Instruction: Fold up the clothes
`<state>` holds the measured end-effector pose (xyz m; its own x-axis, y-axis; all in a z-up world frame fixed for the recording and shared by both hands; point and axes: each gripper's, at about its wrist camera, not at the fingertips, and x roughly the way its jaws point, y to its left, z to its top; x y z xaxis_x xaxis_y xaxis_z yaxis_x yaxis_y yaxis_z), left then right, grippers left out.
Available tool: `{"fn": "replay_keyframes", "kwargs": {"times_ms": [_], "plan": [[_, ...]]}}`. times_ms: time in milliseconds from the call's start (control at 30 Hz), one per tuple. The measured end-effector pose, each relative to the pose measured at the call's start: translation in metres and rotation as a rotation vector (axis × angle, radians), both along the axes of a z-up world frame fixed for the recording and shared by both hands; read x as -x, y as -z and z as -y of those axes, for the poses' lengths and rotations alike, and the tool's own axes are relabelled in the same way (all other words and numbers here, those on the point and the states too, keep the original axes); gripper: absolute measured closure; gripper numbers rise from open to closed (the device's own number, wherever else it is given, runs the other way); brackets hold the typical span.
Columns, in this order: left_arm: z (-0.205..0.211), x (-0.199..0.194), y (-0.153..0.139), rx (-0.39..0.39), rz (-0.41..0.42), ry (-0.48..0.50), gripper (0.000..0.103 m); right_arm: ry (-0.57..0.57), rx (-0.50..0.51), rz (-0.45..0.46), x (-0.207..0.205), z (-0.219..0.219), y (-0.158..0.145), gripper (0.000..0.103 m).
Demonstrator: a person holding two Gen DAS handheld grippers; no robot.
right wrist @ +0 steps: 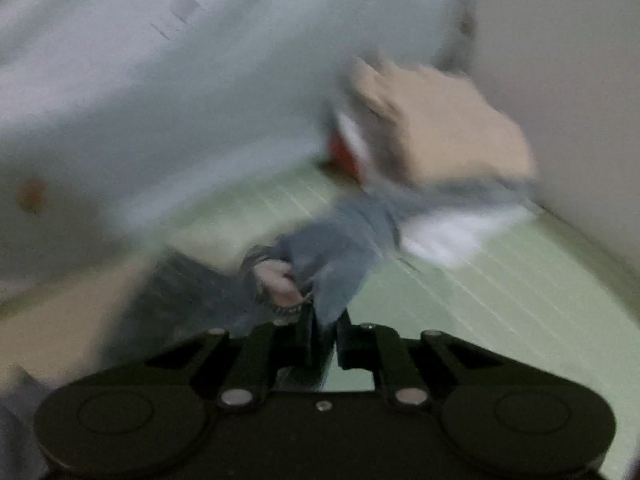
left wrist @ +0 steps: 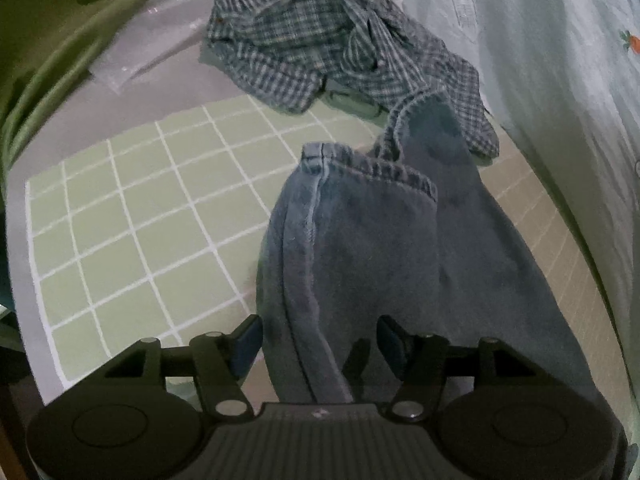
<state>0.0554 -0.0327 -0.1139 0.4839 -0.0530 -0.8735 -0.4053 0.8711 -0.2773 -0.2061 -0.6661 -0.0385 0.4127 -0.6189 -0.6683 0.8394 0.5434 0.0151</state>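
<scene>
- Here, in the left wrist view, the left gripper (left wrist: 318, 344) has its fingers spread apart, with the jeans (left wrist: 360, 248) lying between them and running up toward 12 o'clock; whether the pads touch the denim cannot be told.
- The jeans rest on a green checked mat (left wrist: 140, 220), their hemmed leg ends pointing toward 1 o'clock.
- A crumpled plaid shirt (left wrist: 320, 36) lies at 12 o'clock, its edge touching the far leg of the jeans.
- A pale curtain (left wrist: 540, 80) hangs along the 2 o'clock side, and green cloth (left wrist: 48, 40) fills the 10 o'clock corner.
- In the right wrist view, which is blurred, the right gripper (right wrist: 323, 334) has its fingers drawn together, clamped on a fold of the jeans (right wrist: 340, 236).
- The denim stretches toward 1 o'clock over the green mat (right wrist: 460, 312).
- Beige and white folded cloth (right wrist: 448, 128) sits at 1 o'clock near the wall.
</scene>
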Motion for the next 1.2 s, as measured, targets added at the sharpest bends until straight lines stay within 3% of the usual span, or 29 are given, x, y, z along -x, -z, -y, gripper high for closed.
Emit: {"fn": "replay_keyframes", "kwargs": {"times_ms": [67,100,133,233,367,533,767,900,1000,1100,1200], "plan": [[0.003,-0.001,0.004,0.026,-0.001,0.022,0.06,0.024,-0.109,-0.039,0.027,0.006,0.021,0.092],[0.005,-0.002,0.005,0.038,-0.003,0.037,0.08,0.02,-0.165,-0.004,0.039,0.006,0.027,0.092],[0.008,-0.004,0.006,0.039,-0.004,0.049,0.088,0.007,-0.214,0.031,0.048,0.002,0.032,0.092],[0.02,-0.009,0.006,0.056,0.009,0.091,0.09,-0.065,-0.253,0.034,0.044,-0.019,0.039,0.092],[0.042,-0.025,0.004,0.057,0.022,0.174,0.091,-0.183,-0.276,0.054,0.008,-0.035,0.039,0.092],[0.075,-0.055,0.01,0.086,0.027,0.215,0.091,-0.303,-0.285,-0.001,-0.047,-0.044,0.046,0.091],[0.142,-0.118,0.015,0.09,0.06,0.321,0.091,-0.278,-0.345,0.03,-0.104,-0.03,0.049,0.09],[0.176,-0.163,0.018,0.094,0.09,0.367,0.091,-0.282,-0.314,0.042,-0.147,-0.019,0.05,0.09],[0.19,-0.186,0.016,0.098,0.075,0.341,0.092,-0.289,-0.277,0.044,-0.181,-0.01,0.052,0.09],[0.182,-0.178,0.003,0.094,0.098,0.332,0.095,-0.257,-0.278,0.074,-0.189,0.0,0.043,0.092],[0.153,-0.147,-0.017,0.064,0.143,0.319,0.096,-0.2,-0.204,0.098,-0.155,0.0,0.021,0.093]]}}
